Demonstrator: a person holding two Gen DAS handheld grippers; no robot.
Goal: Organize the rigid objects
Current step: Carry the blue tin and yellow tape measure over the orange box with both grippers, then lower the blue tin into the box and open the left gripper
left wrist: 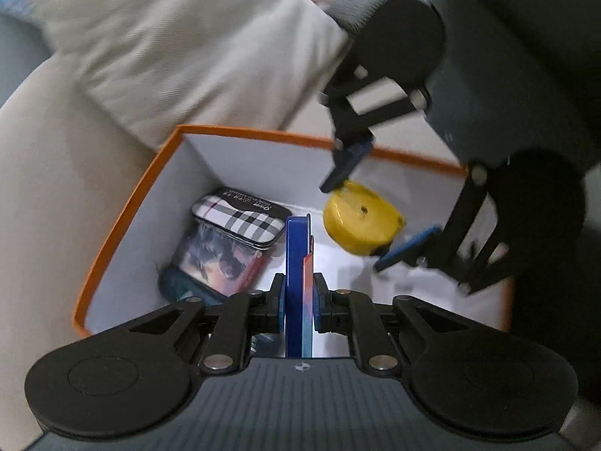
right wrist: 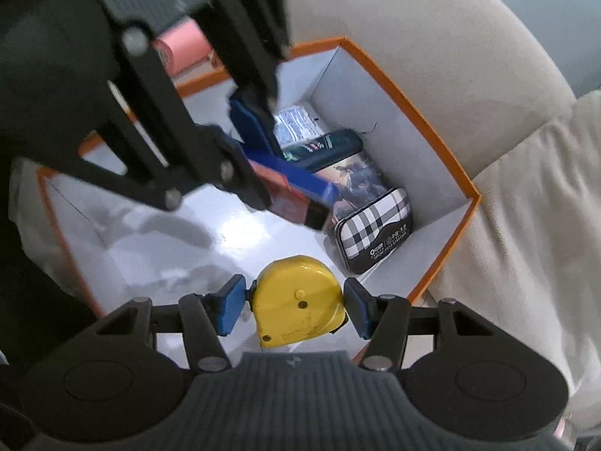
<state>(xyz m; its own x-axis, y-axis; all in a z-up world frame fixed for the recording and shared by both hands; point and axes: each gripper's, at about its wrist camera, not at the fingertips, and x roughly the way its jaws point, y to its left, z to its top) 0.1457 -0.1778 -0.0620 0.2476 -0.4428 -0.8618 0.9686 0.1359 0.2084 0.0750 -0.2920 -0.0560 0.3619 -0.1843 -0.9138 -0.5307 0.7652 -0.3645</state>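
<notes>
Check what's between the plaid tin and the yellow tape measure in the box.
In the left wrist view, the flat blue box clamped in the left hand-held gripper stands between the plaid tin and the yellow tape measure.

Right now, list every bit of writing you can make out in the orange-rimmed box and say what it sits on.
Black-and-white plaid tin: a round logo and white lines of print along its black edge, too small and blurred to read.
Picture-printed flat case: artwork only, no legible words.
Dark green case: light marks, unreadable.
Yellow tape measure: no writing visible.
Blue and red flat box: none legible.
</notes>
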